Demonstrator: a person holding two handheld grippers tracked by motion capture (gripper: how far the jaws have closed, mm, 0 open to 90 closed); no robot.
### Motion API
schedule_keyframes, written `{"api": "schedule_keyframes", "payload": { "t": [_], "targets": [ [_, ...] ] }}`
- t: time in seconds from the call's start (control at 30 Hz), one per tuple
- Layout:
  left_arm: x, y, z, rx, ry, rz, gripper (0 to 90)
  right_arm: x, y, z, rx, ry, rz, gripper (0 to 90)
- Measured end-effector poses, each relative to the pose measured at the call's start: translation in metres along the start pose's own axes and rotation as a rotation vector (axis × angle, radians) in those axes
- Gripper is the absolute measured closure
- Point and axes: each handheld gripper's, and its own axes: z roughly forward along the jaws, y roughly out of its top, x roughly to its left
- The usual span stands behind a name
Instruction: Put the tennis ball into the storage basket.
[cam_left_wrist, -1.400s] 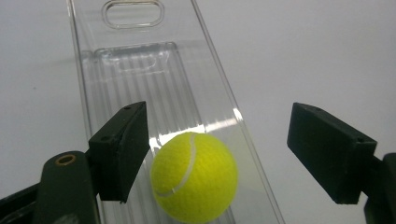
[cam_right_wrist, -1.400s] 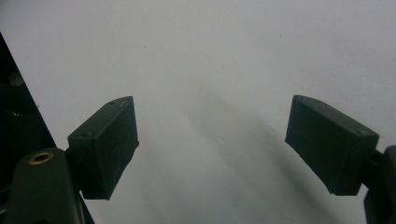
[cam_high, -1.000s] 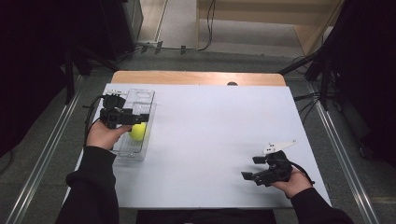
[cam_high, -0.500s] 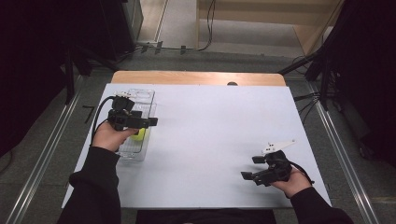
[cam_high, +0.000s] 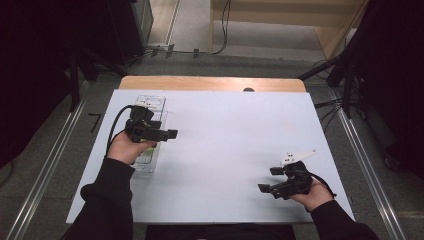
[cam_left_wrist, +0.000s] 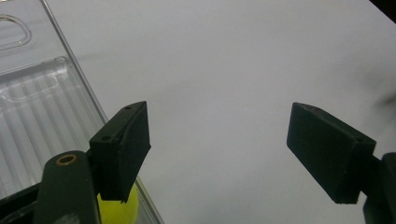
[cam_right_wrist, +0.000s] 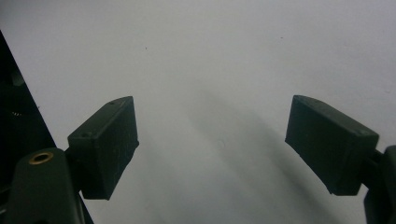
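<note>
At your far left a clear ribbed plastic tray (cam_high: 149, 106) lies along the edge of the white table top (cam_high: 225, 130), and a small yellow ball (cam_left_wrist: 117, 208) sits in it, mostly hidden under your left gripper's near jaw. Your left gripper (cam_high: 171, 134) hovers over the tray's right rim, pointing right across the table, its jaws wide apart and empty. Well apart, near the front right corner, your right gripper (cam_high: 270, 179) points left, jaws likewise spread over bare white surface.
</note>
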Motion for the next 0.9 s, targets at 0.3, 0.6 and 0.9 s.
{"api": "schedule_keyframes", "payload": {
  "t": [0.3,0.6,0.9],
  "targets": [
    [-0.004,-0.002,0.007,0.002,-0.018,0.012,21.8,0.000,0.000,0.000,-0.001,0.000,-0.001,14.9],
    [-0.008,-0.003,0.013,-0.001,-0.054,0.010,21.8,0.000,0.000,-0.001,0.000,-0.001,-0.002,14.9],
    [-0.013,-0.007,0.018,-0.004,-0.077,0.010,21.7,-0.001,-0.001,-0.001,-0.001,-0.002,-0.001,14.9]
  ]
}}
